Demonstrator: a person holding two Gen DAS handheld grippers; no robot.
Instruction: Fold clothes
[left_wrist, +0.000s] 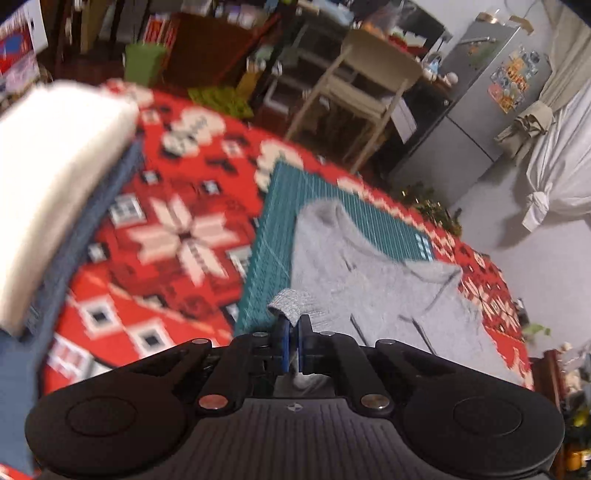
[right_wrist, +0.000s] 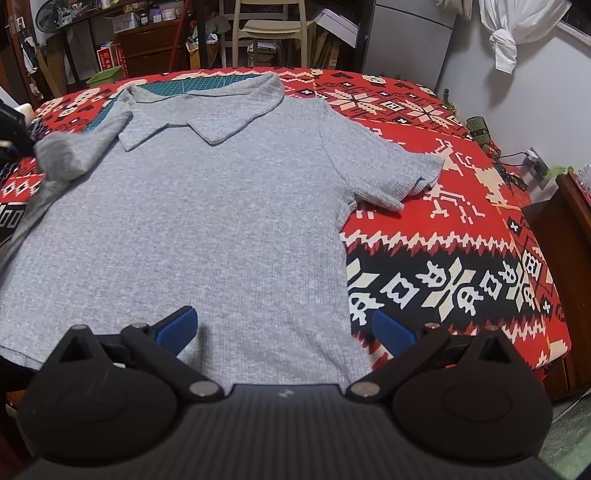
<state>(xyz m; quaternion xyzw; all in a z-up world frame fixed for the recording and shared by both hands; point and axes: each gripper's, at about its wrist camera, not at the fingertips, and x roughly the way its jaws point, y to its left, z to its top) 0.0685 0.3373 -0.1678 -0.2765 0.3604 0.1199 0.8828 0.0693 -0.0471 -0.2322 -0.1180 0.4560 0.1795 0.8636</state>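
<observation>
Left claw clamped tight on the grey polo shirt's sleeve edge, right claw spread wide over the hem, red patterned worktop underneath

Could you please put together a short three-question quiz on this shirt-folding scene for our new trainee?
1. True or false: the left gripper is shut on a sleeve of the grey polo shirt.
2. The right gripper is: A) shut on the collar; B) open above the hem; C) holding the white fabric.
3. Fill in: under the shirt's collar, on the red patterned cloth, lies a green ____ mat.

Key: 1 true, since its blue pads pinch the sleeve cuff. 2 B. 3 cutting.
</observation>
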